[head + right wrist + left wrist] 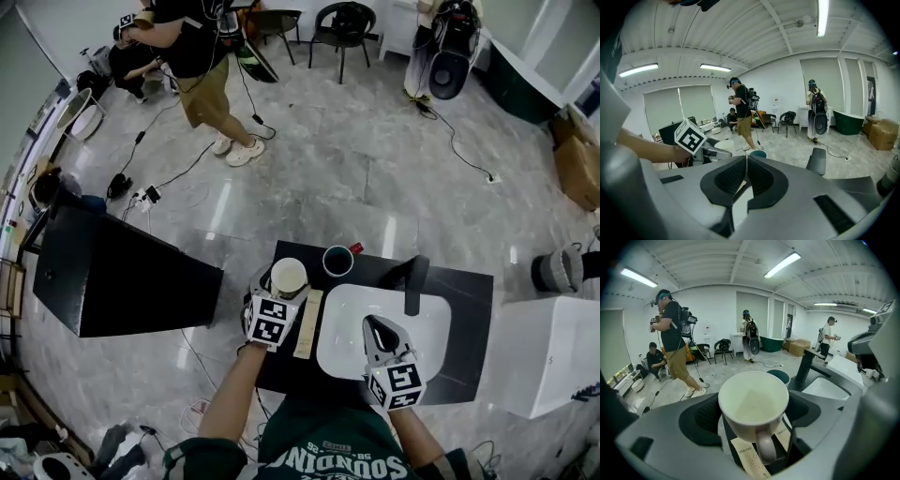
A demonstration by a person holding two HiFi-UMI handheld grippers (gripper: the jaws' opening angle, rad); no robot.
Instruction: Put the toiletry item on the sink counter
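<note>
A cream mug [289, 277] hangs over the left end of the black sink counter [469, 309]. My left gripper [284, 287] is shut on it. In the left gripper view the mug [753, 406] fills the gap between the jaws, handle toward the camera, over a beige flat box [750, 460]. That box [308, 323] lies on the counter beside the white basin [342, 352]. My right gripper [373, 324] hovers over the basin, shut and empty, its jaws [746, 180] meeting. A dark green cup [337, 260] stands at the counter's back edge.
A black faucet [415, 281] rises behind the basin. A black cabinet [112, 277] stands to the left and a white unit [553, 352] to the right. A person [202, 66] stands farther off among floor cables [150, 192].
</note>
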